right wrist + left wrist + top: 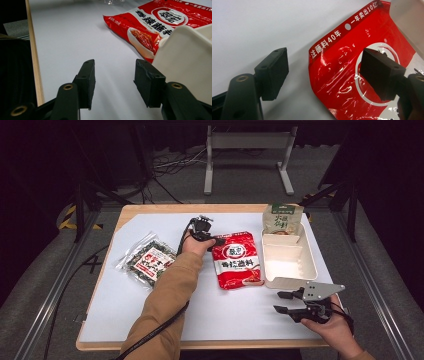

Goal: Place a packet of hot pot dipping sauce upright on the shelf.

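A red sauce packet (pixel 237 261) lies flat in the middle of the white table top. My left gripper (pixel 214 239) is at the packet's far left corner. In the left gripper view its jaws (pixel 324 72) stand open astride that corner of the red packet (pixel 352 75), one jaw over the packet and the other over bare table, neither pressing on it. My right gripper (pixel 278 302) hovers open near the front right, just in front of the white tray (pixel 310 265). In the right gripper view nothing lies between its fingers (pixel 115 82), and the tray's corner (pixel 185 62) stands beside the right jaw.
A green pouch (pixel 282 219) leans in the tray's far end. A clear bag with dark contents and a red label (pixel 149 262) lies to the left of my left forearm. The table's wooden edge (pixel 33 55) runs close by my right gripper. A metal frame (pixel 247 150) stands beyond the table.
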`<state>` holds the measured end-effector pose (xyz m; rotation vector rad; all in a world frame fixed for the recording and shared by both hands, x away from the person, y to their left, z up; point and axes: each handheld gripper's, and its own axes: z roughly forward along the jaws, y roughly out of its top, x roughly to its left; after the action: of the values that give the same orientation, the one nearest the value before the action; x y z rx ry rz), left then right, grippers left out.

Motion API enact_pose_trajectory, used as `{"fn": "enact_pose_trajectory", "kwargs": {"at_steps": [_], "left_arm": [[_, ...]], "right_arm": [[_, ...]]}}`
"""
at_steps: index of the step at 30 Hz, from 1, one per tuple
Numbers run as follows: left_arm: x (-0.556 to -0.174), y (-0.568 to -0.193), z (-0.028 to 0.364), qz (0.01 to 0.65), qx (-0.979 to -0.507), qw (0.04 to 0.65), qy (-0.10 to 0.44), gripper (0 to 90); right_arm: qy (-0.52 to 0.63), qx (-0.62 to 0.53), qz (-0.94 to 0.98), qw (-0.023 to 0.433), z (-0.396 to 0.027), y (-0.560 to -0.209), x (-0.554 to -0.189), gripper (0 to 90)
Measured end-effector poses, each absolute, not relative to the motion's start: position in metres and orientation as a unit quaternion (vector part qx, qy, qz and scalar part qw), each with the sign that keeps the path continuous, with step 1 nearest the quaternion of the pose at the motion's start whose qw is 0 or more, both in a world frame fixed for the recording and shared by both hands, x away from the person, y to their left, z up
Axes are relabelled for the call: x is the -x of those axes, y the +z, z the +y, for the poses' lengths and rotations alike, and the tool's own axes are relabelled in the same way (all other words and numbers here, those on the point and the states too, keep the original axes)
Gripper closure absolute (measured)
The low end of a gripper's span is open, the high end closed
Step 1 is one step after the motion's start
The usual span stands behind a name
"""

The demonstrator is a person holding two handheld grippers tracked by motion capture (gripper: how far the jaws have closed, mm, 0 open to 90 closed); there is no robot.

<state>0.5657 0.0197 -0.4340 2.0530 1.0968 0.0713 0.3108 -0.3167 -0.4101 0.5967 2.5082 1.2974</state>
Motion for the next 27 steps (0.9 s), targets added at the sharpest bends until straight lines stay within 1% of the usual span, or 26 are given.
{"fn": "enact_pose_trajectory", "kwargs": {"at_steps": [8,11,17,19,24,27], "left_arm": [[-0.5684,-0.4386,0.0137,0.429,-0.813,0.393,0.013,23.4],[-0.5687,-0.4389,0.0143,0.429,-0.814,0.392,0.011,24.7],[-0.5656,-0.4389,0.0135,0.419,-0.819,0.393,0.0,34.0],[-0.5646,-0.4391,0.013,0.415,-0.82,0.395,-0.004,34.1],[-0.5606,-0.4377,0.0134,0.402,-0.823,0.401,0.003,39.0],[-0.5592,-0.4345,0.016,0.399,-0.827,0.397,0.011,46.8]], "right_arm": [[0.444,-0.21,0.862,0.125,-0.3182,-0.412,-0.307,49.4],[0.445,-0.21,0.862,0.125,-0.3185,-0.4122,-0.3069,49.2],[0.446,-0.207,0.862,0.122,-0.3179,-0.4134,-0.3073,48.6],[0.445,-0.206,0.863,0.124,-0.3173,-0.4143,-0.3076,49.1],[0.445,-0.201,0.865,0.119,-0.3155,-0.4156,-0.3081,50.3],[0.446,-0.2,0.865,0.119,-0.3153,-0.416,-0.3084,50.5]]}}
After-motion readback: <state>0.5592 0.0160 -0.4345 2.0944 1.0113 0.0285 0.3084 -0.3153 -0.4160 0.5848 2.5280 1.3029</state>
